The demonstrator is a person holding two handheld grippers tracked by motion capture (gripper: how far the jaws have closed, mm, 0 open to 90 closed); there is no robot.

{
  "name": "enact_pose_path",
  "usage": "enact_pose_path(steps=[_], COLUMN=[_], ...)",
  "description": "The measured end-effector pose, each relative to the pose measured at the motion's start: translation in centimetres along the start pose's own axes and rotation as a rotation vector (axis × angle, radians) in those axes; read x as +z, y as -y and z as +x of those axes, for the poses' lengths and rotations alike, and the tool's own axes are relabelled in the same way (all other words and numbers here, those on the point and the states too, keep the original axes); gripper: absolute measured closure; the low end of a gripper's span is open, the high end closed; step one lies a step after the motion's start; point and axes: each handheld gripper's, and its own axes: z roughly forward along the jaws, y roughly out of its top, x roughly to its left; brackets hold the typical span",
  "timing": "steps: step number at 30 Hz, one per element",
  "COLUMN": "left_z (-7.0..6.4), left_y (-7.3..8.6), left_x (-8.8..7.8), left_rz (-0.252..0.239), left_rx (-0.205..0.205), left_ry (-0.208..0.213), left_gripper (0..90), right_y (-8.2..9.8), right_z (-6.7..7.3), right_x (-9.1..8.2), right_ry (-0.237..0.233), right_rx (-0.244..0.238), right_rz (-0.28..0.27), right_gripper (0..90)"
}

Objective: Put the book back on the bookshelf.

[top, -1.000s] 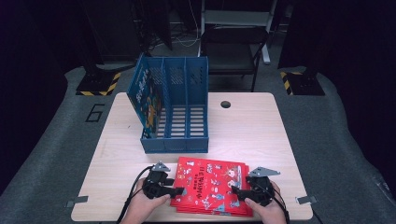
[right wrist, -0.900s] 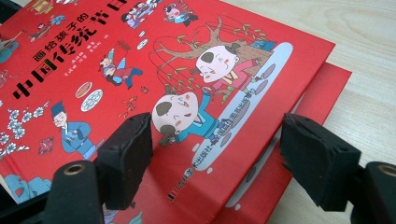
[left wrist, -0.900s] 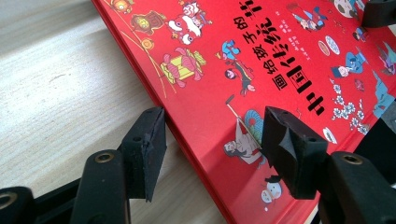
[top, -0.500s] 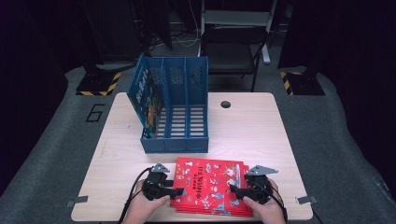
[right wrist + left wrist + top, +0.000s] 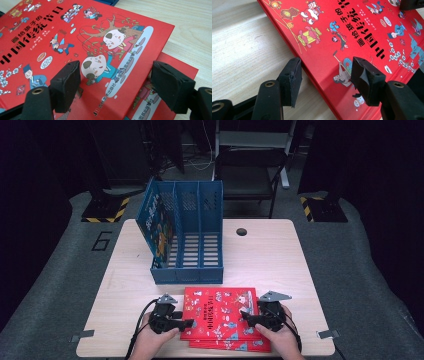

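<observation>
A red picture book (image 5: 217,312) lies on top of another red book (image 5: 235,345) at the table's near edge. My left gripper (image 5: 185,324) is at the top book's left edge and my right gripper (image 5: 247,316) at its right side. In the left gripper view the left gripper (image 5: 327,80) is open: one pad hangs over bare wood, the other over the red cover (image 5: 352,37), and the book's edge runs between them. In the right gripper view the right gripper (image 5: 117,85) is open over the cover's corner (image 5: 107,50), with the lower book (image 5: 175,72) beneath.
A blue three-slot file rack (image 5: 200,245) stands at mid-table behind the books, with a blue book (image 5: 157,227) leaning in its left slot. A round cable hole (image 5: 242,231) lies to the right of the rack. Bare wood (image 5: 270,260) spreads right of the rack.
</observation>
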Motion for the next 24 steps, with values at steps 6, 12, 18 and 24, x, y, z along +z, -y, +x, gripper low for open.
enact_pose_path(steps=[6,12,18,24], left_z=[0.0,-0.2,-0.8,-0.9], left_y=[0.0,-0.2,-0.2,0.1], left_x=[0.0,0.1,0.5,0.9], left_rz=[0.002,0.016,0.022,0.012], left_rx=[0.008,0.022,0.040,0.031], left_ry=[0.002,0.009,0.030,0.023], left_gripper=[42.3,42.6,40.7,31.7], right_y=[0.3,1.0,1.4,2.4], right_z=[0.0,0.4,0.2,-1.0], right_x=[-0.3,-1.4,-2.6,-3.1], right_ry=[-0.014,-0.019,-0.006,0.052], right_rx=[0.009,-0.002,0.045,0.098], right_rz=[0.009,0.029,0.023,0.048], right_gripper=[24.3,29.6,30.7,19.0])
